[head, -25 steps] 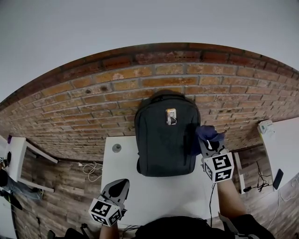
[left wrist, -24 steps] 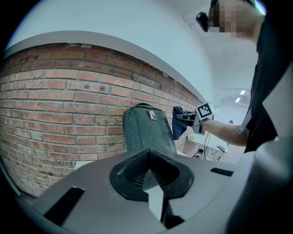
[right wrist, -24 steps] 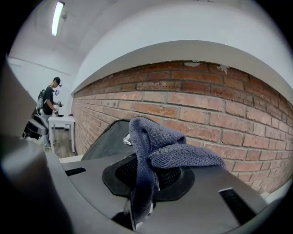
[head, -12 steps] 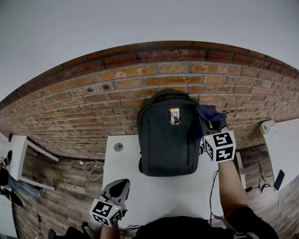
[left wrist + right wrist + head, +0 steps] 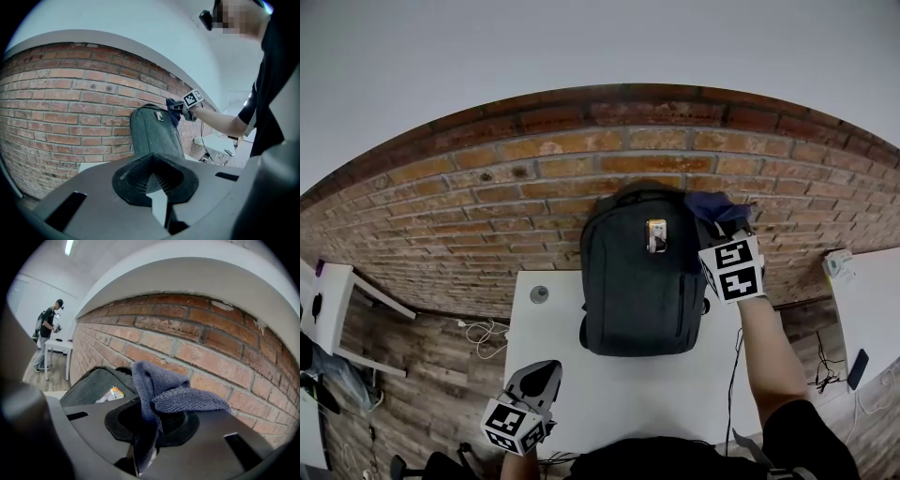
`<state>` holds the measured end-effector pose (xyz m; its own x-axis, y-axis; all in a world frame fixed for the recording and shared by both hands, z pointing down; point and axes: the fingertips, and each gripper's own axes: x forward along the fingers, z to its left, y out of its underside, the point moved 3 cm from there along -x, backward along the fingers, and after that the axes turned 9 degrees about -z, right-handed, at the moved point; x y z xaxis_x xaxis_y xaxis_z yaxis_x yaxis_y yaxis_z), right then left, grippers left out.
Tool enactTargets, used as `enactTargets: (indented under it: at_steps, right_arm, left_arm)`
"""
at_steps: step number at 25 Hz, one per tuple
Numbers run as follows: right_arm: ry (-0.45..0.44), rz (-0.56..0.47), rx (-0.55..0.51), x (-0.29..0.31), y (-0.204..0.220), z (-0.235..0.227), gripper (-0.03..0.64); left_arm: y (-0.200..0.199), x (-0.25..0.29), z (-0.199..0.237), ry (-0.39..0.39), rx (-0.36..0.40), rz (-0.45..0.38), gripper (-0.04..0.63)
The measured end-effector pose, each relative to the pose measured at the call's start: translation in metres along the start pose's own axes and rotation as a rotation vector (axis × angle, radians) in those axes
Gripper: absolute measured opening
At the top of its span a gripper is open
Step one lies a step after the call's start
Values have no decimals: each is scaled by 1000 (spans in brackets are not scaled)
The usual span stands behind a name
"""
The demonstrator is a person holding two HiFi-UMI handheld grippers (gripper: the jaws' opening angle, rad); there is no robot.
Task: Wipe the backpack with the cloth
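your right tool (image 5: 721, 228), clamped on the cloth (image 5: 716, 207), has climbed the right side of the backpack (image 5: 637, 281) to its top corner, against the wall (image 5: 534, 178). that side looks covered, so the top seems next. your left tool (image 5: 536, 379) hangs closed and empty over the table (image 5: 619, 389).

You hold a blue-grey cloth (image 5: 161, 390) of soft, fuzzy knit (a microfibre pile, by its nubbly look) in your right gripper (image 5: 147, 427), which is matt dark grey plastic, ribbed on its inner faces. The charcoal backpack (image 5: 639, 291) is matt woven fabric, and its small orange label (image 5: 656, 235) shines glossy. The red brick wall (image 5: 516, 178) is rough and chalky, the white tabletop (image 5: 619, 394) smooth and matt, the brown plank floor (image 5: 441, 366) grainy wood. Your left gripper (image 5: 157, 185) is the same dull plastic.
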<state>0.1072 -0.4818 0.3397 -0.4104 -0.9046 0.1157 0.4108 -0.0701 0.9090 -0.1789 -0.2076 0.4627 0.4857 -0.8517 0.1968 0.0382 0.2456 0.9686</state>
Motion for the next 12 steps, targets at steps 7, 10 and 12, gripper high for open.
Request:
enactTargets:
  at_steps: [7,10,12]
  right_arm:
    - [-16,79,27,27,9,1,64]
    - [-20,109,86,36,13,0,63]
    - [-23,131,130,42,16,-2,63]
  left_arm:
    - [4,-6,2,-16,-10,3,-6]
    - [5,-12,5,-26,-13,3,-6]
    - [5,-14,7,-36,-14,-1,-6]
